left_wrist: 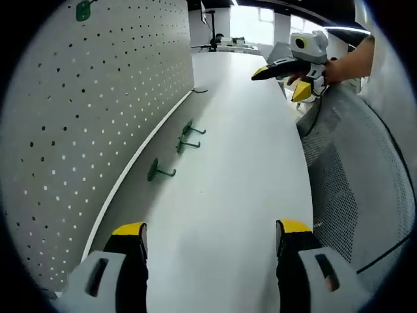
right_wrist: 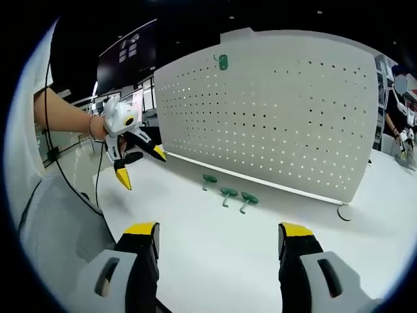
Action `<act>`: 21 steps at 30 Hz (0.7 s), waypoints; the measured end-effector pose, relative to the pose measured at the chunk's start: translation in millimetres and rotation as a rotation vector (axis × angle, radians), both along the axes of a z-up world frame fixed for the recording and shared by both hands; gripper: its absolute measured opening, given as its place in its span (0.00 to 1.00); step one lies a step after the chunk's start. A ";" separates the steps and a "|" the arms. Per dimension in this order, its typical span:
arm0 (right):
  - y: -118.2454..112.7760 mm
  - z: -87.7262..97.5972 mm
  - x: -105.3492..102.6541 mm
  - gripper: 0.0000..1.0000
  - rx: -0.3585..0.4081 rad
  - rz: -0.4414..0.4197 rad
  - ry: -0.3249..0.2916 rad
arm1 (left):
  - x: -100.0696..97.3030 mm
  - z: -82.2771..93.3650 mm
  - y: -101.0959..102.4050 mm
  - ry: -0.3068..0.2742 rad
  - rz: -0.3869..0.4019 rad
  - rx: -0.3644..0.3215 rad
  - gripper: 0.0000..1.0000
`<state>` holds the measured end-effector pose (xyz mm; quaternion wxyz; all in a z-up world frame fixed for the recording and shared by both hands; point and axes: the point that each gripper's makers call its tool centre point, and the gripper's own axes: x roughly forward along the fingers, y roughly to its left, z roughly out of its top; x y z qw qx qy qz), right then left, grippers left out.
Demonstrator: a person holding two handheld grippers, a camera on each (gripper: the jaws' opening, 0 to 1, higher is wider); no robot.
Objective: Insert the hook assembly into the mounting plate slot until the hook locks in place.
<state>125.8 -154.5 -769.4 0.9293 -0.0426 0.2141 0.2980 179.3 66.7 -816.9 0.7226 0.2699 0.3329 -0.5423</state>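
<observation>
The left gripper [left_wrist: 212, 238] is hovering over the white table [left_wrist: 234, 195] with its yellow-tipped jaws spread wide and nothing between them. The right gripper [right_wrist: 218, 240] is likewise hanging with jaws apart and empty. Three green hooks [right_wrist: 227, 193] are lying on the table just in front of the white pegboard [right_wrist: 280, 117], near one another, well clear of both grippers. A fourth green hook [right_wrist: 222, 62] is sitting high on the pegboard's face. A grey mesh chair back [left_wrist: 339, 189] is standing beside the table edge.
</observation>
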 end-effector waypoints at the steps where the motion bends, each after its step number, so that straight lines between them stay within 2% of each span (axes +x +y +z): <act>1: 0.1 0.1 -0.2 0.73 0.000 0.000 0.001 | 2.1 -1.2 -1.3 0.004 -0.005 0.005 0.83; 15: 2.0 -5.2 -2.3 0.72 -0.005 0.009 0.028 | 28.7 -12.2 -13.2 0.000 -0.074 0.087 0.83; 21: 7.1 -8.6 -4.9 0.72 -0.044 0.038 0.029 | 38.2 -18.4 -16.8 -0.006 -0.098 0.109 0.83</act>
